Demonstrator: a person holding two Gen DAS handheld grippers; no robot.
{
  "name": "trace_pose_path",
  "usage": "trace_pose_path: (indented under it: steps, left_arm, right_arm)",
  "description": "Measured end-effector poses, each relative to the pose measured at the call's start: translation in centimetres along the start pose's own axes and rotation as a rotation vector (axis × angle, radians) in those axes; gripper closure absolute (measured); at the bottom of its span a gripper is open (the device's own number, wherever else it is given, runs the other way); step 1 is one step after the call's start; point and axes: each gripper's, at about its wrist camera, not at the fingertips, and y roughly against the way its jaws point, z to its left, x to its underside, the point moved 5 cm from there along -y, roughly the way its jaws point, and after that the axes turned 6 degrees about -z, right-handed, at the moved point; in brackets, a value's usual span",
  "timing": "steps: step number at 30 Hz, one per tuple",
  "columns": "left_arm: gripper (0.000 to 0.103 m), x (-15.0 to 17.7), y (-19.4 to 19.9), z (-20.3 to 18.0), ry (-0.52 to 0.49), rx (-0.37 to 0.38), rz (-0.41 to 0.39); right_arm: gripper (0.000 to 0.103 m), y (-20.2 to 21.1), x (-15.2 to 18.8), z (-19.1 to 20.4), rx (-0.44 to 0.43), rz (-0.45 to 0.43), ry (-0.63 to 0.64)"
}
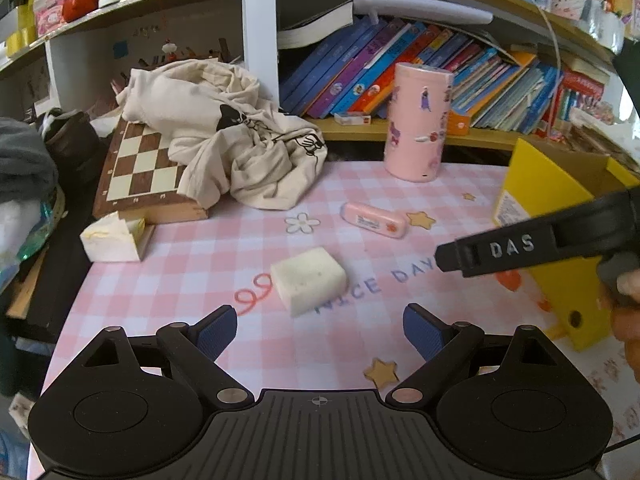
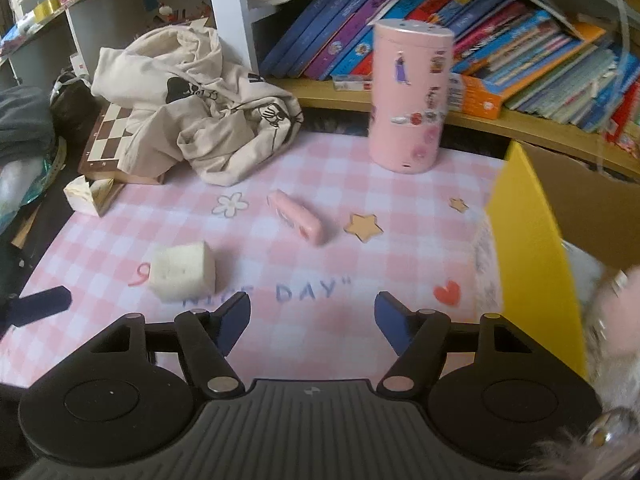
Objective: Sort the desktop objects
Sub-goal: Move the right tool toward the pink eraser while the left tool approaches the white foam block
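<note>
Both wrist views, desk sorting. The left gripper (image 1: 320, 330) hangs with jaws wide apart and empty above the near edge of the pink checked desk mat (image 1: 200, 248); the white sponge-like block (image 1: 309, 279) lies just beyond its fingertips, toward the mat's near left part. The right gripper (image 2: 313, 322) also stands with jaws parted and nothing between them. The small pink oblong case (image 2: 296, 218) rests mid-mat; the tall pink sticker-covered cylinder (image 2: 408, 100) stands at the far edge. The yellow cardboard box (image 2: 528, 248) sits at the right edge. Likely best: centre the jaws across the block's narrower faces, descend squarely, close gently because it looks soft.
</note>
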Motion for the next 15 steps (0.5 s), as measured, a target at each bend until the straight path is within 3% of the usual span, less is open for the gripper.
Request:
trace_pose_path:
  steps: [15]
  left_arm:
    - [0.013, -0.7, -7.4, 0.2, 0.015, -0.044, 0.057]
  right_arm:
    - [0.049, -9.9, -3.9, 1.5, -0.031, 0.122, 0.073]
